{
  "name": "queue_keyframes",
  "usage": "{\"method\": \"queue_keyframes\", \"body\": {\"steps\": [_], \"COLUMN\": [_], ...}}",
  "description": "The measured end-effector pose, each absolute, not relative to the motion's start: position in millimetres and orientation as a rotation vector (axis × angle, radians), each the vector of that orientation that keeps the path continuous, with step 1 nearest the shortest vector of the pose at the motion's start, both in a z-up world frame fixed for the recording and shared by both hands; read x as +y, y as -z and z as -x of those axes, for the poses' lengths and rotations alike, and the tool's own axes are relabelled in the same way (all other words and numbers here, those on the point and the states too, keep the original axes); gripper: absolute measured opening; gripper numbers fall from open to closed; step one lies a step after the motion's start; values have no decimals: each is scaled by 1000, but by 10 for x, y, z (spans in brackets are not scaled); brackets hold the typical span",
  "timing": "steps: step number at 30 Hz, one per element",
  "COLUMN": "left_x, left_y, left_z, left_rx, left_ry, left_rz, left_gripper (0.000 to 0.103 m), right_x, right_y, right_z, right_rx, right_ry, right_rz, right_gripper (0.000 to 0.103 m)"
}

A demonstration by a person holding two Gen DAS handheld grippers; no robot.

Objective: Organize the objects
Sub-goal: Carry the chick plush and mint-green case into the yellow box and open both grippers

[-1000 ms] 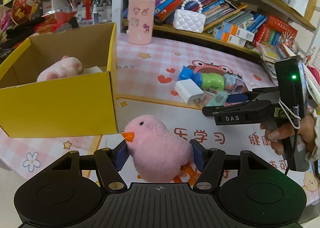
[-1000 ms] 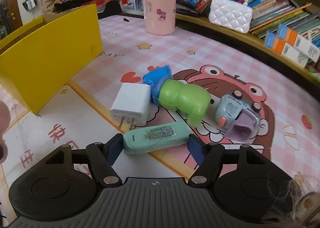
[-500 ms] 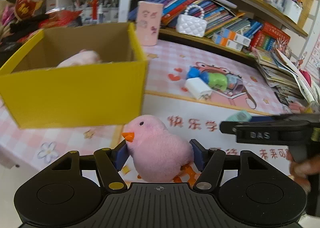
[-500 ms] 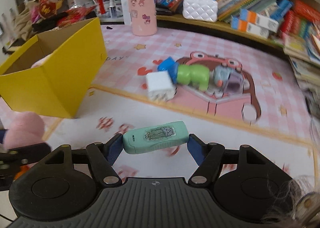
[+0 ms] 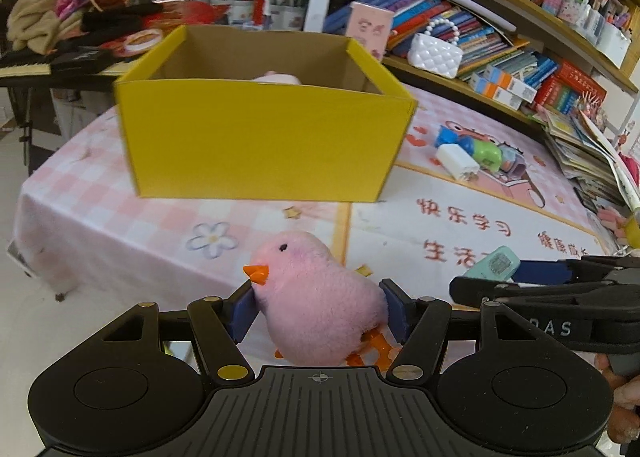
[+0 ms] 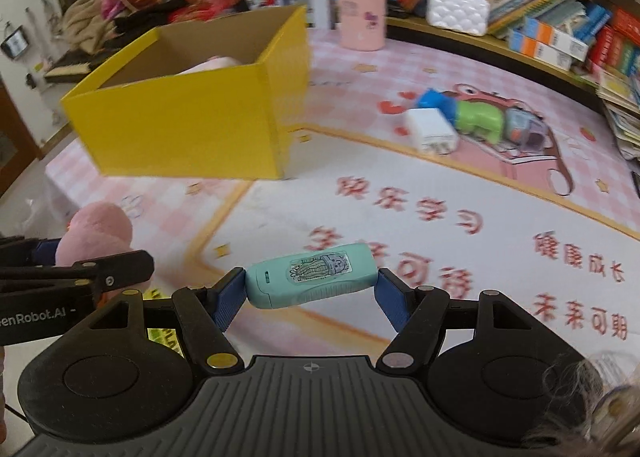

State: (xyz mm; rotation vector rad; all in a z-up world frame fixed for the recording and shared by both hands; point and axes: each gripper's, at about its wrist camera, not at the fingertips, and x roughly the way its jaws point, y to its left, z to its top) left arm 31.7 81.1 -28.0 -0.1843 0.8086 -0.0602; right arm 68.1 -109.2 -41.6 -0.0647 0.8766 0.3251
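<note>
My left gripper (image 5: 318, 315) is shut on a pink plush chick (image 5: 316, 297) with an orange beak, held in the air in front of the open yellow box (image 5: 260, 141). A pink plush thing (image 5: 276, 77) lies inside the box. My right gripper (image 6: 310, 293) is shut on a mint-green oblong device (image 6: 312, 275) with a sticker, held above the mat. It also shows at the right of the left wrist view (image 5: 494, 263). The box (image 6: 184, 113) stands far left in the right wrist view, and the chick (image 6: 98, 231) shows at the left edge.
A white charger (image 6: 430, 129), a blue and green toy (image 6: 468, 115) and a small purple toy (image 6: 524, 129) lie on the pink mat at the back right. A pink cylinder (image 6: 360, 9) and a white bag (image 6: 458, 11) stand by the bookshelves. The table's edge drops off at the left.
Both grippers have pulled back and risen from the table with their objects held. The yellow box now sits centred in the left view, farther off; the loose toys look smaller.
</note>
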Motion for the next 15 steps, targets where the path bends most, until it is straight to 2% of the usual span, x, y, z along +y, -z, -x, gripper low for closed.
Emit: {"method": "queue_keyframes", "body": {"steps": [15], "left_x": [1290], "left_y": [240], "left_z": [124], "left_rx": [788], "left_ry": [29], "left_rz": [175], "left_gripper": [64], "right_x": [-525], "right_y": [413], "right_z": [-225], "right_rx": [872], "right_ry": [-379], "right_rz": [74], "right_gripper": [68]}}
